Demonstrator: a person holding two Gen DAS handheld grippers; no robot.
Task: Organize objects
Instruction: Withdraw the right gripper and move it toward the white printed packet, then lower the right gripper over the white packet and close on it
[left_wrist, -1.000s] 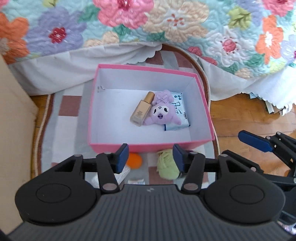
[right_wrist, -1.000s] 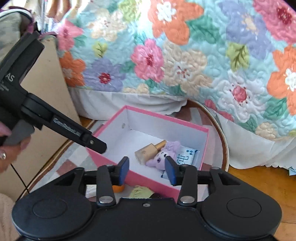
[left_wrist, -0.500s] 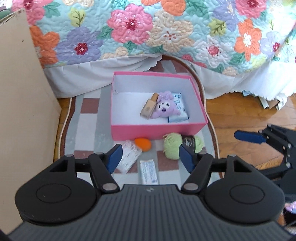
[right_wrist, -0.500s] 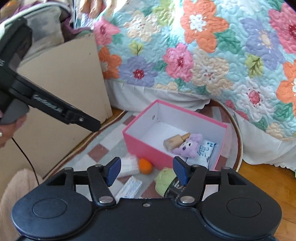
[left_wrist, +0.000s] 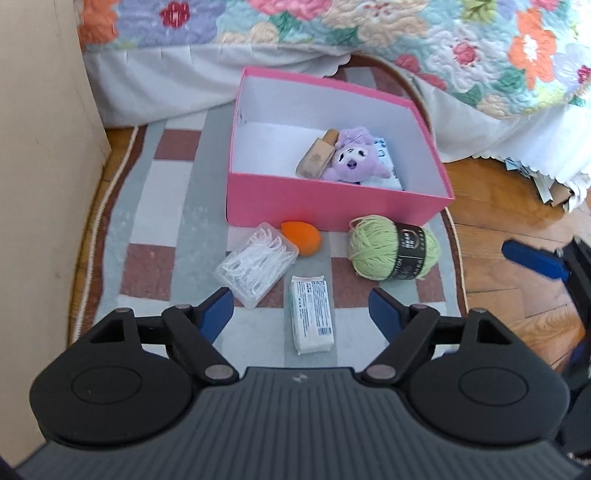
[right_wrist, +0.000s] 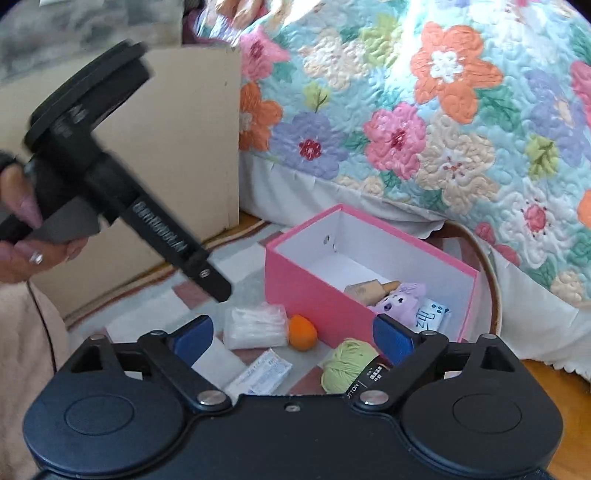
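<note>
Left wrist view: the left gripper (left_wrist: 301, 314) tilts steeply down, jaws opening, empty — the wipes packet (left_wrist: 311, 314) lies between its fingertips, yarn ball (left_wrist: 393, 247) ahead-right. The right gripper (right_wrist: 293, 338) is also widening, empty. Both have backed away from the pink box (left_wrist: 332, 206) since a second ago.

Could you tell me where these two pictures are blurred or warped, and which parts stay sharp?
Left wrist view: the pink box and green yarn are sharp, while the right gripper's blue finger smears at the edge. Right wrist view: the left gripper is motion-blurred, and the floral quilt bows with fisheye curvature.
</note>
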